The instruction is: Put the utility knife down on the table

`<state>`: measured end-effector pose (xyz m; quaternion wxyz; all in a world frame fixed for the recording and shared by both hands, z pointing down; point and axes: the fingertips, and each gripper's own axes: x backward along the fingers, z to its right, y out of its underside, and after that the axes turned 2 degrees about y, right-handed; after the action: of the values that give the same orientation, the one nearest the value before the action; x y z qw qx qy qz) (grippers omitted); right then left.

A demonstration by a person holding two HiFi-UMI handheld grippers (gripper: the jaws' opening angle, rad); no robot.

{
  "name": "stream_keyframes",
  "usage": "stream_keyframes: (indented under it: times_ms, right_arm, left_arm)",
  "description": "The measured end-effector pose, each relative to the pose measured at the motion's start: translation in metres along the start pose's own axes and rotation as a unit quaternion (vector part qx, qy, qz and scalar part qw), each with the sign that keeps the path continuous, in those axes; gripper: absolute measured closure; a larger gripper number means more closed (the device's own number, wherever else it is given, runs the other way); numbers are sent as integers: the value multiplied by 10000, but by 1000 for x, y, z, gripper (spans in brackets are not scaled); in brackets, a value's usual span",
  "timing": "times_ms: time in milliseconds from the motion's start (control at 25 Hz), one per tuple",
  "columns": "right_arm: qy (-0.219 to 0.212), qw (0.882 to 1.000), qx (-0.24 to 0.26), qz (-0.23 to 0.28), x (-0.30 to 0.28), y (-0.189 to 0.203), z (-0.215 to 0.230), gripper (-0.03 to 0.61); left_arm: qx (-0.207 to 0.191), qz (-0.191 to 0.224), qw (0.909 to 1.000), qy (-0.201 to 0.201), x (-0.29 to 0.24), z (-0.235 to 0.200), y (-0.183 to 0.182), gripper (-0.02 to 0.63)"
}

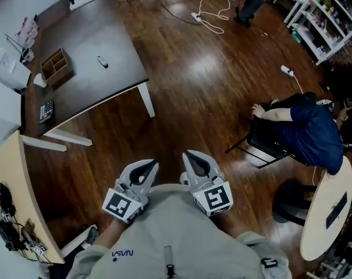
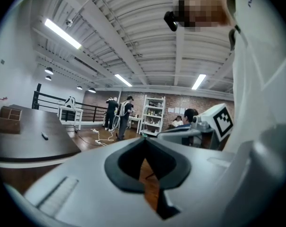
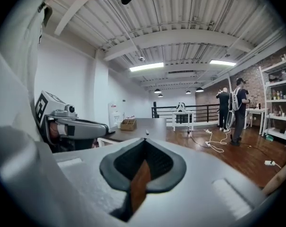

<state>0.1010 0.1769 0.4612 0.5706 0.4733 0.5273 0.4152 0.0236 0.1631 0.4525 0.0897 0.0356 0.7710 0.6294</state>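
The utility knife [image 1: 102, 61] is a small dark bar lying on the dark table [image 1: 100, 86] at the upper left, far from both grippers. It also shows as a speck in the left gripper view [image 2: 45, 136] and the right gripper view [image 3: 147, 133]. My left gripper [image 1: 149, 165] and right gripper [image 1: 191, 155] are side by side close to my chest, over the wooden floor. Both point roughly level toward the room. The left gripper's [image 2: 143, 144] jaws are shut with nothing between them. The right gripper's [image 3: 143, 144] tips meet too, and it is empty.
A wooden organiser box [image 1: 55, 66] and a calculator [image 1: 46, 111] sit on the dark table. A person sits on a chair [image 1: 304, 129] at the right beside a round table [image 1: 327, 211]. A power strip with white cable [image 1: 208, 16] lies on the floor. Shelves [image 1: 333, 10] stand far right.
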Motion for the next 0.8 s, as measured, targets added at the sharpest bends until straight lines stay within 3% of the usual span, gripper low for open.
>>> stream_keyframes:
  times_ms: [440, 800]
  right_arm:
    - [-391, 9991, 75, 109, -2, -4, -11, 580]
    - [-426, 9990, 66, 94, -13, -6, -25, 580]
  left_arm:
    - [117, 17, 9991, -409, 7, -4, 3, 612]
    - [110, 36, 9993, -357, 14, -19, 1, 612]
